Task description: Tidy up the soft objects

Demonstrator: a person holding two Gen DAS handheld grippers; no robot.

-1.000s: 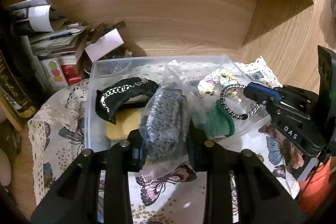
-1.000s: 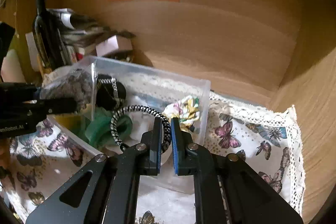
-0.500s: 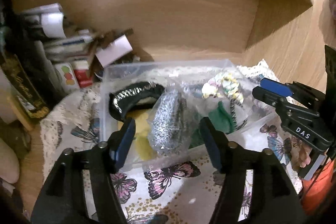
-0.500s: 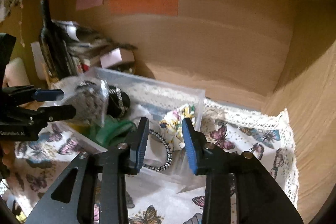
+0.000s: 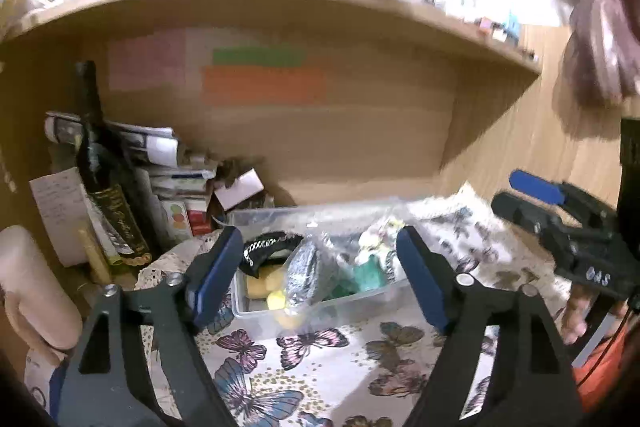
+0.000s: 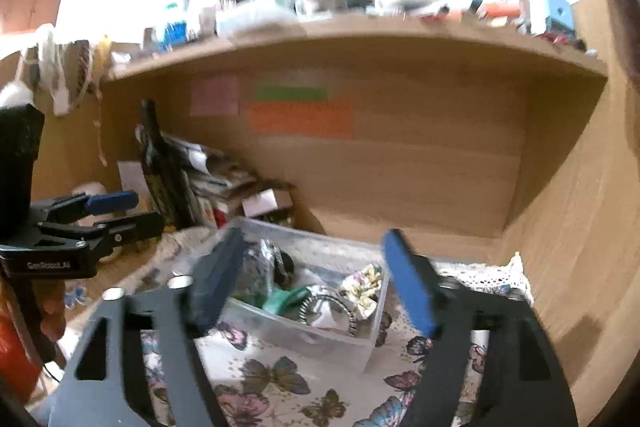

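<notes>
Now, bin: we see the clear plastic bin (image 5: 316,301) on the butterfly cloth (image 5: 320,355) under the shelf.
Contents: grey bagged bundle (image 5: 303,273), black banded piece (image 5: 266,251), green scrunchie (image 6: 286,300), striped hair tie (image 6: 330,307), floral scrunchie (image 6: 366,287), yellow pieces (image 5: 266,281).
Left gripper (image 5: 316,279): released, jaws wide, holding nothing.
Right gripper (image 6: 308,285): released, jaws wide, empty.
Change: a second ago we gripped the bundle and the hair tie; both now lie in the bin, and our grippers have pulled back.
</notes>
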